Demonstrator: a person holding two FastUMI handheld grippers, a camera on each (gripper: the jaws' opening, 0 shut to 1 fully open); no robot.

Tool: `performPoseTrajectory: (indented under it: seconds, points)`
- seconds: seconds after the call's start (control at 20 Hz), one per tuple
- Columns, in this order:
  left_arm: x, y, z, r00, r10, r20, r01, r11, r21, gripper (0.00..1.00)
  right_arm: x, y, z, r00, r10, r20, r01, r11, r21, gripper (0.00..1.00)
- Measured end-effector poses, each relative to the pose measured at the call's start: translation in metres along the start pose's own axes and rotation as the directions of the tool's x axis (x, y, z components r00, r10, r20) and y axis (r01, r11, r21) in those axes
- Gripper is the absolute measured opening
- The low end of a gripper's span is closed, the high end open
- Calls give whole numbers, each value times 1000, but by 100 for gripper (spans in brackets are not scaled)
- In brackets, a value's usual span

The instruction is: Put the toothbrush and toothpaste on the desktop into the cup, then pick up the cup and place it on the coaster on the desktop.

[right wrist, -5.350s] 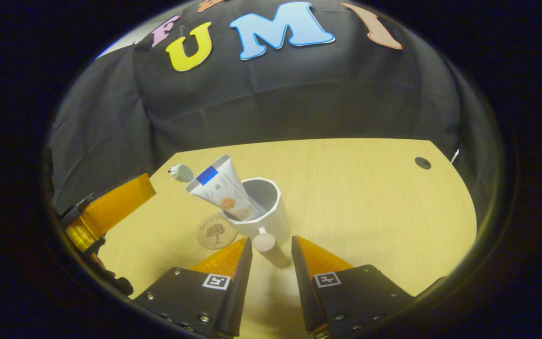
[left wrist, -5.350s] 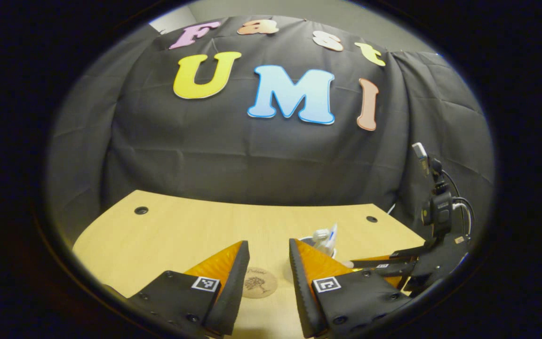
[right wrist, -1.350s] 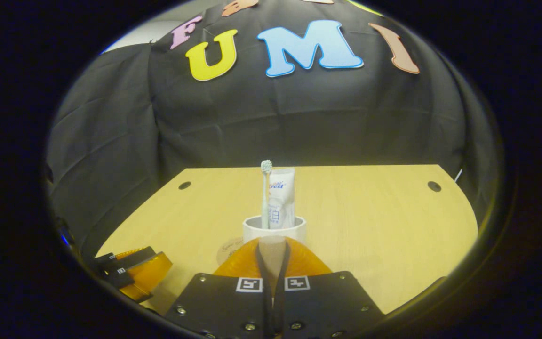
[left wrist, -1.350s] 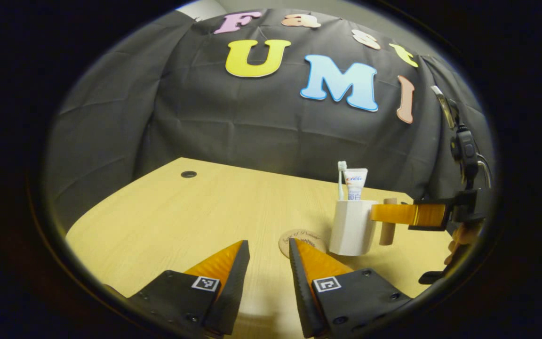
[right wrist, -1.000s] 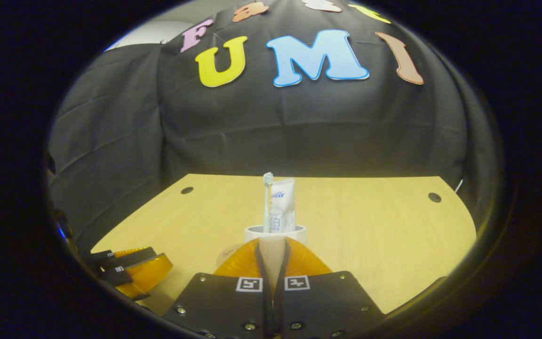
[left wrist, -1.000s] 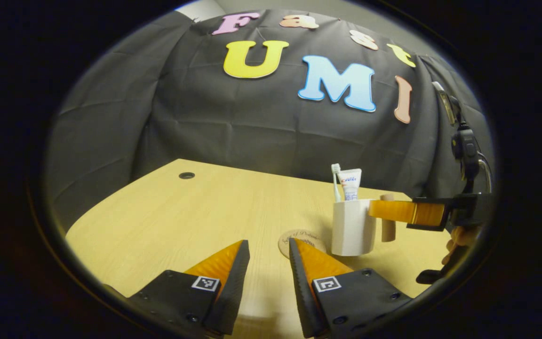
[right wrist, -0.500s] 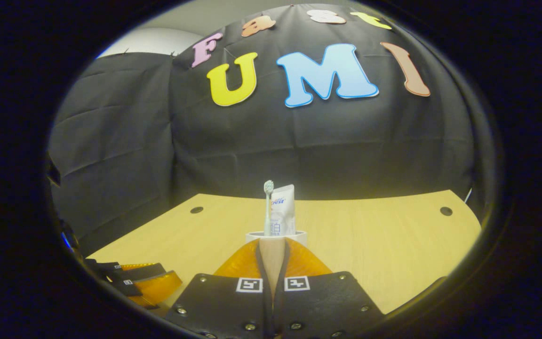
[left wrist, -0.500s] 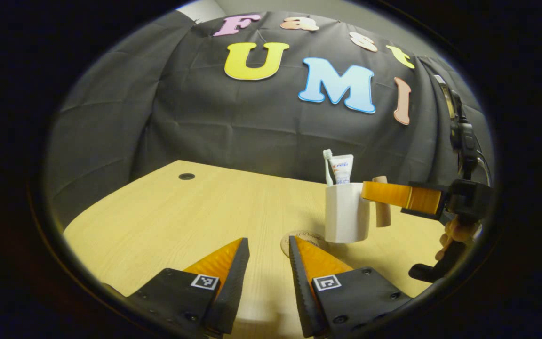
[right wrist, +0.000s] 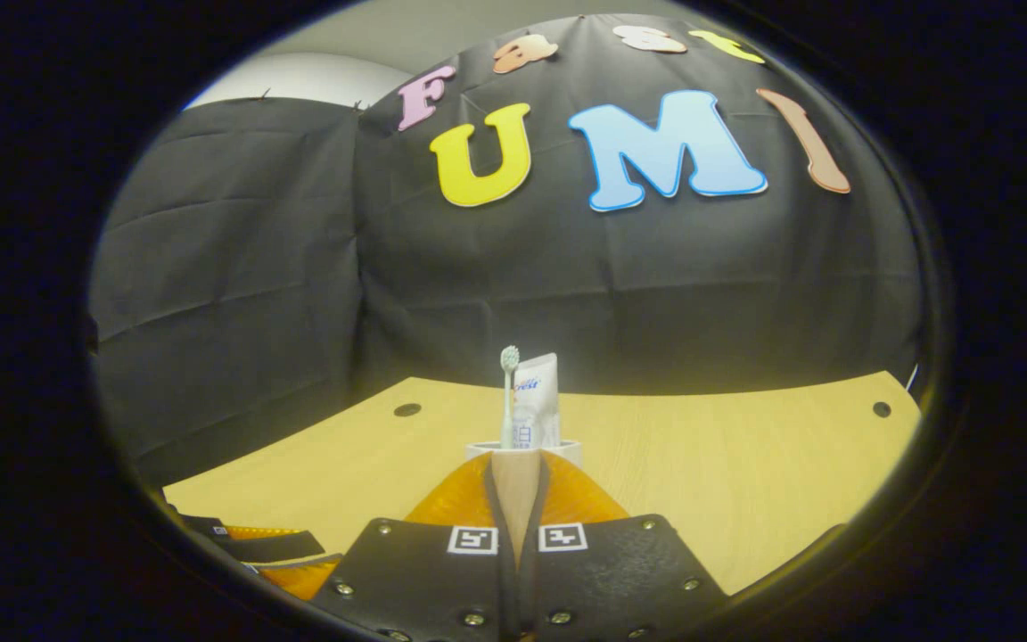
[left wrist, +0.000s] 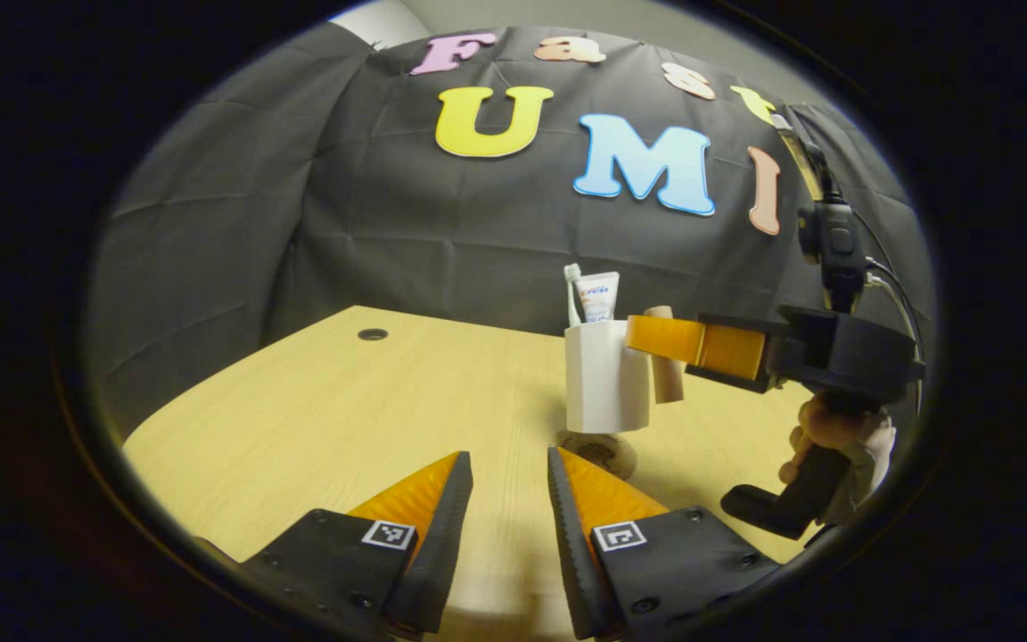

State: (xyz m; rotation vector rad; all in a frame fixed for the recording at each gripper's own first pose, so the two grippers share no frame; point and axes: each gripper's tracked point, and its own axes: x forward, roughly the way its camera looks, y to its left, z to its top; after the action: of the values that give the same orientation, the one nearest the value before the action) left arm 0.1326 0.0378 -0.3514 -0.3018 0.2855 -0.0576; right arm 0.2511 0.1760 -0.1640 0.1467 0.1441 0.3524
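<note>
White cup [left wrist: 604,379] up in the air, lifted clear of the desk [left wrist: 344,401], hanging right above the round coaster [left wrist: 601,450] with a gap between the cup's base and it. Toothbrush [left wrist: 572,292] and toothpaste [left wrist: 596,297] standing upright inside, side by side, brush to the left of the tube in both views, heads poking well above the rim. Wooden handle [left wrist: 663,364] sticking out of the cup's side, pinched by the right gripper [left wrist: 656,337], fingers clamped narrow on it from both sides; in the right gripper view the same handle [right wrist: 515,486] squeezed between the two fingers, cup rim [right wrist: 524,446] peeking just beyond, toothbrush [right wrist: 508,392] and toothpaste [right wrist: 535,399] rising behind. A hand [left wrist: 839,441] wrapped around that gripper's grip at the right edge of the left gripper view. Left gripper [left wrist: 506,499] hovering low over the desk, just this side of the coaster, fingers spread apart with nothing between them, not touching the cup. Also a bit of the left gripper [right wrist: 277,553] at the lower left of the right gripper view. Dark cloth wall [left wrist: 299,223] behind the desk.
</note>
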Motion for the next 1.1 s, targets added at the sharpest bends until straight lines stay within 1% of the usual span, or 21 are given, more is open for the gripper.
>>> performPoseTrajectory:
  seconds: [0.2, 0.4, 0.75, 1.0, 1.05, 1.1]
  points:
    - [-9, 13, -2, 1000, 17, 0, -17, 1000, -12, 58, 3, 5, -10, 1000, -3, -8, 2, 999, -38, 2]
    - [-14, 16, -10, 1000, 20, 3, -20, 1000, -16, 58, -2, 5, -14, 1000, -6, -5, 6, 999, -50, 2]
    - [-14, 5, -13, 1000, 3, -4, -3, 1000, -7, 58, -28, -5, -30, 1000, -10, -26, 9, 999, -46, 2]
    - [-12, -5, -16, 1000, -5, -4, 5, 1000, -14, 58, -38, -11, -42, 999, 4, -45, -6, 999, -44, 3]
    - [-12, -7, -17, 1000, -5, -4, 5, 1000, -17, 58, -40, -12, -43, 999, 5, -45, -8, 999, -48, 7]
    - [-12, -10, -18, 1000, -7, -3, 7, 1000, -20, 58, -42, -11, -45, 999, 4, -47, -7, 999, -53, 7]
